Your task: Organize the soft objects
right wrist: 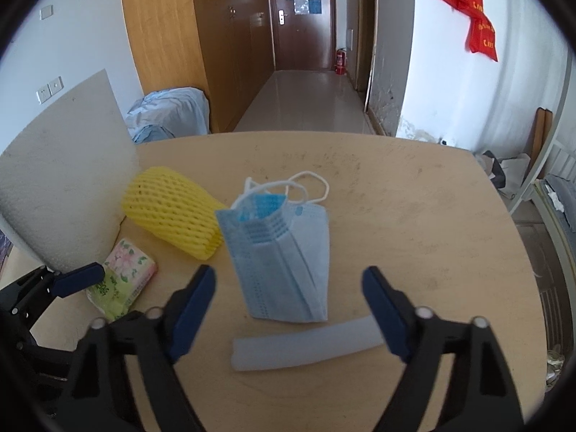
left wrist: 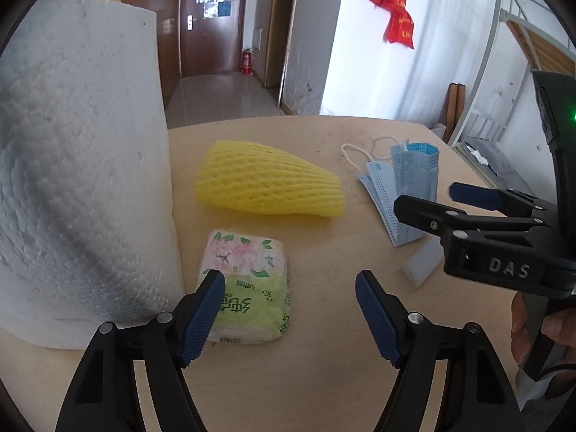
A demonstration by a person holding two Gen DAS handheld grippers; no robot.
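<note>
A green floral tissue pack (left wrist: 248, 284) lies on the wooden table (left wrist: 306, 378), next to a tall white paper towel roll (left wrist: 79, 180). My left gripper (left wrist: 289, 318) is open and empty, its left finger over the pack's near edge. A yellow foam net sleeve (left wrist: 270, 183) lies beyond the pack. A stack of blue face masks (right wrist: 284, 259) lies mid-table, with a pale translucent strip (right wrist: 306, 347) in front of it. My right gripper (right wrist: 288, 315) is open and empty, just short of the masks, above the strip. The pack (right wrist: 122, 280), sleeve (right wrist: 172, 212) and roll (right wrist: 64, 187) show at left in the right wrist view.
The table's rounded far edge (right wrist: 306, 135) drops to a hallway floor. My right gripper (left wrist: 450, 203) shows at right in the left wrist view, beside the masks (left wrist: 403, 190). My left gripper's finger (right wrist: 77, 280) shows at left in the right wrist view.
</note>
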